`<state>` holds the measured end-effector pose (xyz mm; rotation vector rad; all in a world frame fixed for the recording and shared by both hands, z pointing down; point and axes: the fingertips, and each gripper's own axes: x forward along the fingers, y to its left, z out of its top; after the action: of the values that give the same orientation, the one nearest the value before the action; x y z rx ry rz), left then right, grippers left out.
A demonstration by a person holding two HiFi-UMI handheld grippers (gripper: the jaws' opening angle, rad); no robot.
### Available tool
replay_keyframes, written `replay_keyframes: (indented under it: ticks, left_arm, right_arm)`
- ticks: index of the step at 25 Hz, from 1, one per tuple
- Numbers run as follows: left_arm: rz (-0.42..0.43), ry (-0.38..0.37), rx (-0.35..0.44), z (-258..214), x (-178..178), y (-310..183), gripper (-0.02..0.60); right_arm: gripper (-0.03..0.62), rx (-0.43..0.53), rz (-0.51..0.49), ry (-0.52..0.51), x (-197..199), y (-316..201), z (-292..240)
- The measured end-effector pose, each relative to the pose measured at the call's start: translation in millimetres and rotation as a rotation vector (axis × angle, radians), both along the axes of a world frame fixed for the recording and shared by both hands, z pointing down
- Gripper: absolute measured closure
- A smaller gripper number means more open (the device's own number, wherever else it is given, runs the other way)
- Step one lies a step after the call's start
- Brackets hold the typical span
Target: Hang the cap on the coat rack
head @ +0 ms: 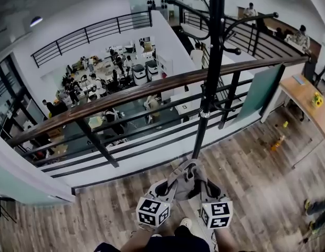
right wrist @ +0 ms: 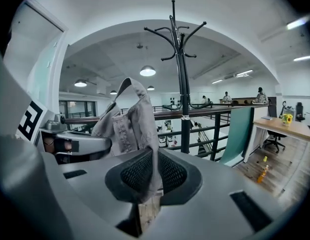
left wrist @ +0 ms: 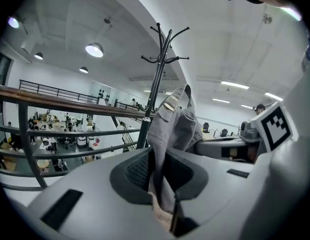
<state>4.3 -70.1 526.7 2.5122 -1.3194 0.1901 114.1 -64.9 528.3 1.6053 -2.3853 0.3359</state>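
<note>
Cap (head: 186,178), grey cloth, is carried low in front of the person, stretched between two pairs of tongs above the wood floor (head: 257,161). Left tongs (head: 171,187) and right tongs (head: 205,187) are each closed narrow on one edge of the cap, one on either side. Held this way the cloth hangs spread rather than bunched, which probably keeps its opening free to slip over a hook. Both tongs point toward the rack (head: 210,88), whose pole stands just beyond the cap but apart from it. The cap is not yet hung.

Head view: the only one to show both tongs side by side with the cap bridging them. It also shows the pole's foot on the floor, the railing (head: 151,89) behind it, and the hall below. The pads themselves are not seen here.

Left gripper view: cloth is pinched between the pads. A tan strip (left wrist: 171,104) shows near the cap's top.

Right gripper view: the matching pinch appears from the other side. The hooks (right wrist: 177,31) stand complete against the ceiling, well above the cap. A bench (right wrist: 287,128) lies at far right.
</note>
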Motion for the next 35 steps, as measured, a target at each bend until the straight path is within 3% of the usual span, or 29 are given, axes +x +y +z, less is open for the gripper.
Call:
replay_keyframes:
  ticks: [9, 22, 35]
  left_arm:
    - [-0.083, -0.002, 0.034, -25.6, 18.7, -42.6, 0.533]
    - [-0.096, 0.066, 0.1, -80.7, -2.0, -116.2, 0.526]
    - [-0.005, 0.024, 0.186, -125.8, -16.7, -203.7, 0.525]
  right_arm:
    - [0.546, 0.05, -0.02, -0.004, 20.5, -47.4, -25.5]
    - [0.539, 0.168, -0.043, -0.041, -1.6, -111.1, -93.1]
    - [0.54, 0.258, -0.046, -0.021, -24.4, -191.2, -139.4]
